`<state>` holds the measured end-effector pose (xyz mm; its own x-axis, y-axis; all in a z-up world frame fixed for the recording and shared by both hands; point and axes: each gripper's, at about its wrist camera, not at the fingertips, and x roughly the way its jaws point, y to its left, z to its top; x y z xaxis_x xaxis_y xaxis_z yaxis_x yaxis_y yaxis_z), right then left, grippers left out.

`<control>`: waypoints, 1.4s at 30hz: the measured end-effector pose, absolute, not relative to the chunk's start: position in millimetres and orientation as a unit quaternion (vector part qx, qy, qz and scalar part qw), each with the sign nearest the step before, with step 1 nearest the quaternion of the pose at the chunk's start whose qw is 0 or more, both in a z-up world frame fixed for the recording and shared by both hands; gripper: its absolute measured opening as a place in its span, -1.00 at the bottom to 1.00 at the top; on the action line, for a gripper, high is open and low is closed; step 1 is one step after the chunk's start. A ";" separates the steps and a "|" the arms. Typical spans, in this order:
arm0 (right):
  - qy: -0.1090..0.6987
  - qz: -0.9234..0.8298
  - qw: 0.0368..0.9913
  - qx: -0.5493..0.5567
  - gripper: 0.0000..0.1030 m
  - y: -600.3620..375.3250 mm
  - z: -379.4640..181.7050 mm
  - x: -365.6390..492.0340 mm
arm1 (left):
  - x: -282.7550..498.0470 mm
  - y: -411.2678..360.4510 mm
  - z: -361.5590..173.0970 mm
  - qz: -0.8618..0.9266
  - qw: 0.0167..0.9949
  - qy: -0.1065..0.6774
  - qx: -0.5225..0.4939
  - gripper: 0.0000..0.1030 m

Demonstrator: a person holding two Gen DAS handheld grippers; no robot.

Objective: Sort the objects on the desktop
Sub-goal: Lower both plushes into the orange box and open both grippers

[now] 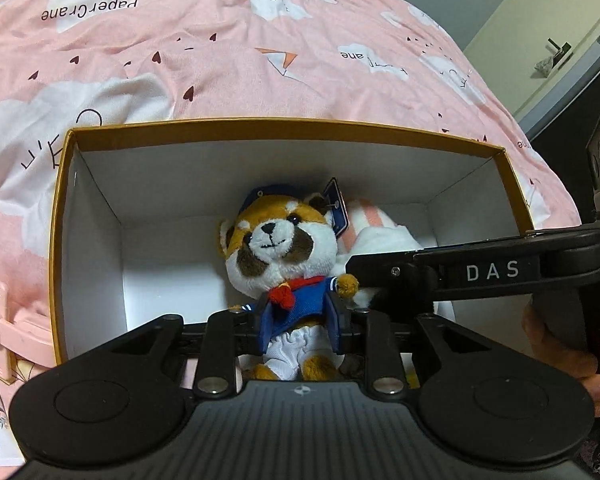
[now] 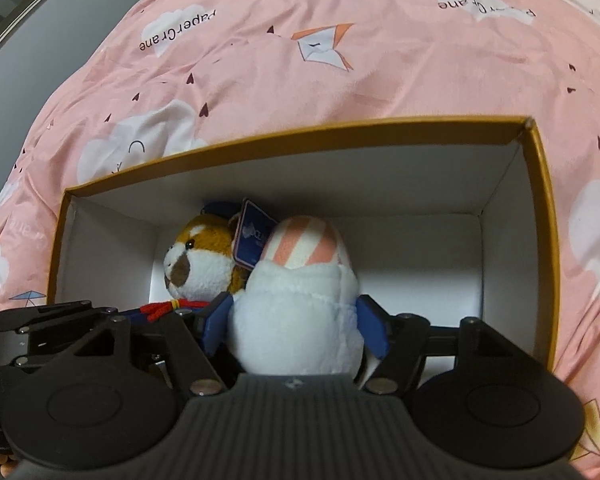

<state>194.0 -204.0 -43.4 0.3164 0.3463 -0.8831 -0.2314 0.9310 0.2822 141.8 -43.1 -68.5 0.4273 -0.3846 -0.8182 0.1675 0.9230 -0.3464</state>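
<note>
Over the open mustard-edged cardboard box with white inner walls [image 1: 80,208], which sits on the pink cloud-printed bedspread [image 1: 220,60], I hold both tools low inside. My left tool [image 1: 300,330] has its blue pads pressed on the waist of the brown-and-white plush red panda in a blue jacket and red neckerchief [image 1: 278,248], jaws fairly narrow. My right tool [image 2: 296,322] stands wide, its blue pads against the flanks of the white plush toy with a pink-striped top [image 2: 300,280]; I judge it gripped, though lightly. The two toys touch, the panda's blue hang tag [image 2: 250,240] lying against the striped top. The risks I see: letting go of both at once could let the soft bodies slump onto each other or topple sideways, since neither stands firmly. The panda's neckerchief cord or tag might snag on my right tool's linkage just beside it. My two tools are close enough to knock together on the way out, and a careless lift could catch the box rim and drag it across the soft bedding.
</note>
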 end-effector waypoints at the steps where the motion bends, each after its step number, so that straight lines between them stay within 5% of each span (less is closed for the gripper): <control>1: 0.556 0.179 0.810 0.051 0.37 -204.1 -43.3 193.3 | 141.6 -42.8 -68.1 -0.166 0.838 0.509 -0.107 -0.38; 10: 0.546 0.184 0.815 0.057 0.58 -211.0 -27.4 179.1 | 138.2 -31.5 -60.4 -0.178 0.835 0.504 -0.129 -0.31; 14: 0.531 0.183 0.825 0.063 0.37 -217.1 -15.6 165.3 | 133.6 -22.3 -53.4 -0.182 0.838 0.494 -0.142 -0.31; 17: 0.526 0.176 0.831 0.049 0.21 -217.8 -14.4 159.9 | 136.3 -20.9 -56.2 -0.186 0.836 0.495 -0.145 -0.50; 27: 0.533 0.216 0.810 0.120 -0.02 -223.0 -41.7 164.7 | 139.7 -18.0 -68.5 -0.185 0.830 0.502 -0.158 -0.67; 42: 0.509 0.222 0.830 0.057 0.06 -208.5 -28.7 156.1 | 136.1 -12.0 -62.5 -0.167 0.843 0.487 -0.159 -0.66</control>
<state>156.1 -208.5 -28.7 0.3829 0.4263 -0.8195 -0.3099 0.8950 0.3208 136.1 -12.0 -62.5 0.4708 -0.4360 -0.7670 0.1257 0.8936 -0.4308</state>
